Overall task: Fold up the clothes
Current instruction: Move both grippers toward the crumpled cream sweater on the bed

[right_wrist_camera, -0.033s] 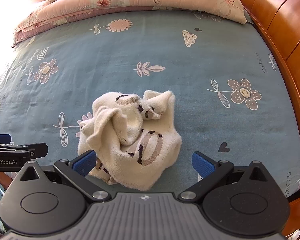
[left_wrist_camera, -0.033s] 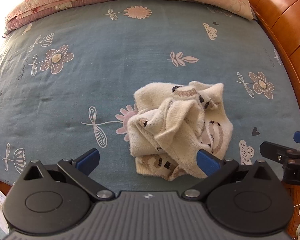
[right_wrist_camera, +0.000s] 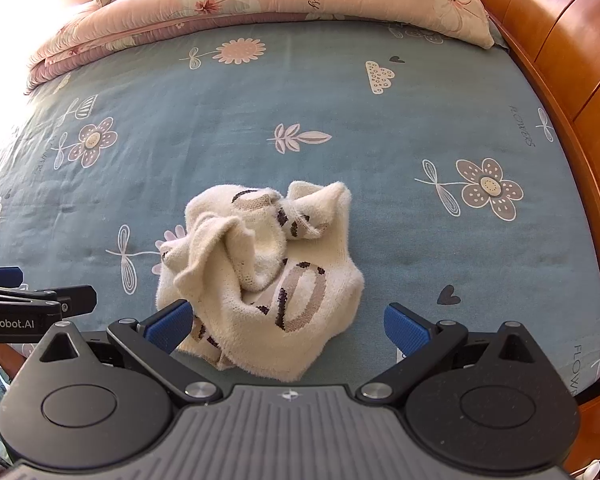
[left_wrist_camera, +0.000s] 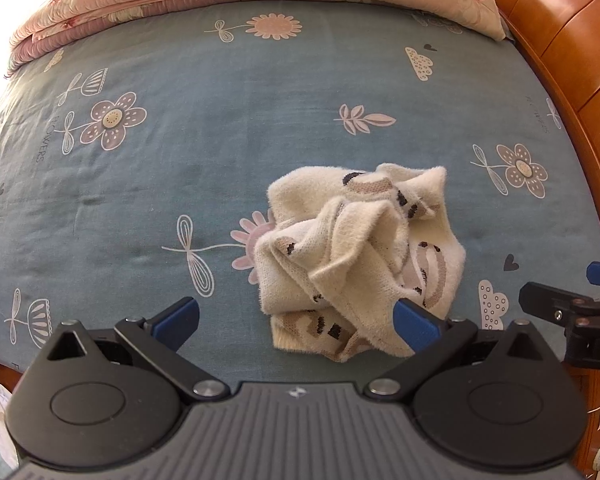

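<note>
nothing moved yet, fold not started

bed sheet [left_wrist_camera: 188,152] bare apart from the cream knit garment [left_wrist_camera: 360,256], crumpled near your edge. your left gripper [left_wrist_camera: 296,322] and right gripper [right_wrist_camera: 288,326] both hover spread wide, pinching nothing. flatten it first.

Left gripper [left_wrist_camera: 296,326]: jaws spread fully wide, blue fingertips [left_wrist_camera: 177,317] well apart, nothing clamped between them; gripper pitched steeply downward. Right gripper [right_wrist_camera: 288,330]: jaws likewise fully spread, blue fingertips [right_wrist_camera: 406,329] apart, nothing pinched. The two sit side by side at about the same level, each one's tip showing at the edge of the other's camera view.
</note>
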Action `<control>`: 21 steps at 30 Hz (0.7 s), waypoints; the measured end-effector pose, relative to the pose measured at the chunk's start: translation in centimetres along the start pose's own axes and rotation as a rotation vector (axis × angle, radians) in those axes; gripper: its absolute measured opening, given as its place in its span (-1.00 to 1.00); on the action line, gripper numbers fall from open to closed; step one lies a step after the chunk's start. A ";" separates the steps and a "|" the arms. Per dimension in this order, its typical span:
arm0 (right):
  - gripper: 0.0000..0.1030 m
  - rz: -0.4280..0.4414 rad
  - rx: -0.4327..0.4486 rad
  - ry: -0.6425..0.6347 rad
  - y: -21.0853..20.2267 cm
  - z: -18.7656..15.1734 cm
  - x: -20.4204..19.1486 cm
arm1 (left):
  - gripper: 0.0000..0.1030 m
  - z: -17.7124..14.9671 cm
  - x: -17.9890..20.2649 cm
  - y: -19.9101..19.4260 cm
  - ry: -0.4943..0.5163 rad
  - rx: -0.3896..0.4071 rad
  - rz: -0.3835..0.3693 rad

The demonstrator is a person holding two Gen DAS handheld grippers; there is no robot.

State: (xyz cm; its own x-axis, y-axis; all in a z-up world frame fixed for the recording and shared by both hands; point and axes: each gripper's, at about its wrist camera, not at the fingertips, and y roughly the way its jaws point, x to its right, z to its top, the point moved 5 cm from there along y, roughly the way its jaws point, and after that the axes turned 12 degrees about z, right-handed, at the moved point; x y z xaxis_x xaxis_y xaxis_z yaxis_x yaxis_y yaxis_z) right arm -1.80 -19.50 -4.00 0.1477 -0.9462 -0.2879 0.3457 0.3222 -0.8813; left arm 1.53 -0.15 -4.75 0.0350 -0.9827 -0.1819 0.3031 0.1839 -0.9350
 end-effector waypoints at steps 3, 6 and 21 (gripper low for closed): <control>1.00 -0.007 -0.004 0.004 0.1 -0.2 0.3 | 0.99 0.0 0.2 -0.3 0.012 0.026 0.023; 1.00 -0.014 -0.003 0.012 -0.2 -0.4 0.2 | 0.99 -0.1 0.0 -0.6 0.018 0.045 0.018; 1.00 -0.054 0.029 0.073 0.1 -0.8 -1.2 | 0.99 0.4 -1.4 0.9 0.075 0.037 -0.030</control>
State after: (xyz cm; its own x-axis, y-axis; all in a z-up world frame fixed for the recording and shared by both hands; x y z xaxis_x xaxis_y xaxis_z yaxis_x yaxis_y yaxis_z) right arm -2.65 -18.31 -4.06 0.0606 -0.9616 -0.2677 0.3783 0.2703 -0.8853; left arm 2.17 1.34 -5.20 -0.0458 -0.9830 -0.1778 0.3379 0.1523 -0.9288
